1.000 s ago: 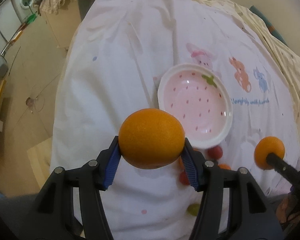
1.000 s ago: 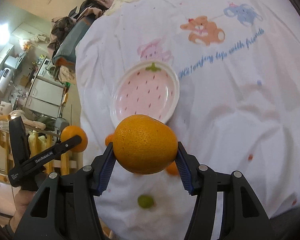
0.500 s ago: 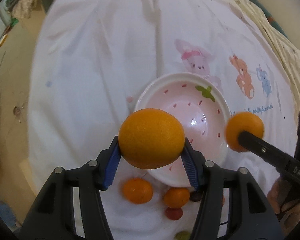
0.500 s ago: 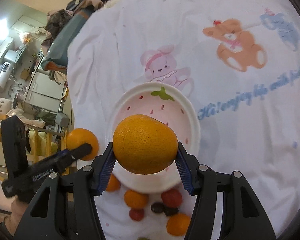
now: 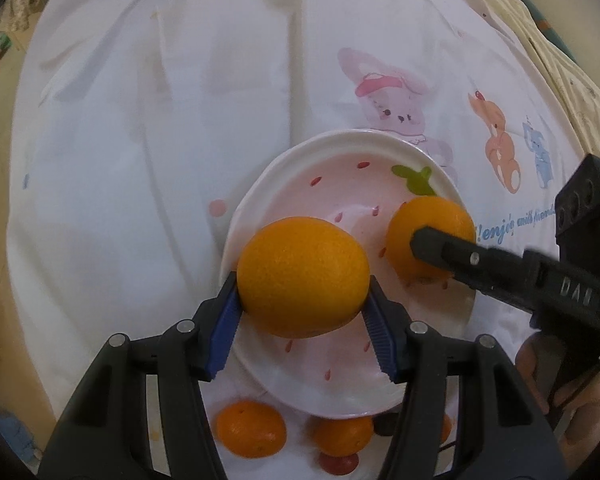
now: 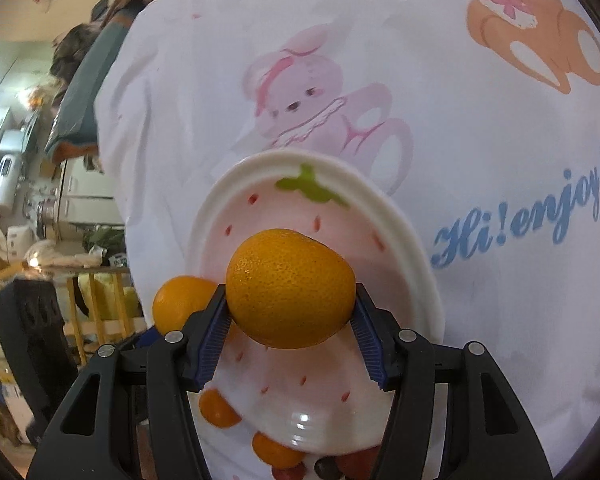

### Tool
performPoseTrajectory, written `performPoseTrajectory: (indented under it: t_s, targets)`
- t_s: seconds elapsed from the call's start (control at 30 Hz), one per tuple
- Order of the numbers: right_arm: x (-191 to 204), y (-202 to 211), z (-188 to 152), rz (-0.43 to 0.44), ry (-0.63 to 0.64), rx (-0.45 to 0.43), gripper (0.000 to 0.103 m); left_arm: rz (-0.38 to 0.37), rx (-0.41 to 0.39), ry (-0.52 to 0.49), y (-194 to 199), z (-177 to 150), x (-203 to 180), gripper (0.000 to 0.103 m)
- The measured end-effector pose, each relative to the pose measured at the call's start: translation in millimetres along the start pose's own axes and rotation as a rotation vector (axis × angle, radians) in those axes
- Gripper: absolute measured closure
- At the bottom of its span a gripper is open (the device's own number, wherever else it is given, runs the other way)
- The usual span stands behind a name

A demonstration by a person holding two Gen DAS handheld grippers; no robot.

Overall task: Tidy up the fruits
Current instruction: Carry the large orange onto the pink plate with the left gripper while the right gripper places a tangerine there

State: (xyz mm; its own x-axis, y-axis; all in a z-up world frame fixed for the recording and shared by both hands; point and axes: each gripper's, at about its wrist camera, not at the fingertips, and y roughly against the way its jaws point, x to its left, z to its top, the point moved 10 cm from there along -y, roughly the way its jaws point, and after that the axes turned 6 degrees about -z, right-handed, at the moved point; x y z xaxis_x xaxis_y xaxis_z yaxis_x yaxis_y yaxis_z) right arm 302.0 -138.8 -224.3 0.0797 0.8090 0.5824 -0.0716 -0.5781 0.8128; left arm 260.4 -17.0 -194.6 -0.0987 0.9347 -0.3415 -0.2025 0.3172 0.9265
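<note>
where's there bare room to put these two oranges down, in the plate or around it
The plate holds nothing yet, pink middle bare. The white cloth left of and beyond it is open. The near rim is crowded: small oranges and red fruit there.

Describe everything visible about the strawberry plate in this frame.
The strawberry plate is a shallow, glossy, ceramic-looking dish: white rim, pink well, red seed marks, a green leaf painted near its far edge. It lies flat on the cartoon-printed white cloth. Nothing visibly rests in it; both held oranges are above the well. Small fruits lie on the cloth against its near rim.
</note>
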Motion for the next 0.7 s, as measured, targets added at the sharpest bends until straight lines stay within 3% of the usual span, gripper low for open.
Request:
performPoseTrajectory:
  t_s: [0.2, 0.33, 0.53, 0.7]
  targets:
    - [-2.8, 4.7, 20.7, 0.038, -0.059, -0.015, 0.037, 0.017, 0.014, -0.027, -10.6, 8.2, -6.3, 0.047]
    - [3.5, 10.1, 25.6, 0.088, -0.059, -0.016, 0.022, 0.021, 0.006, -0.037, -14.0, 15.1, -10.7, 0.047]
    - [-0.3, 20.6, 30.6, 0.105, -0.074, -0.037, 0.021, 0.022, -0.029, -0.031, -13.3, 28.1, -11.2, 0.043]
    - [-7.1, 27.7, 29.4, 0.102, -0.08, -0.047, 0.021, 0.032, -0.051, -0.029, -8.0, 32.1, -9.0, 0.026]
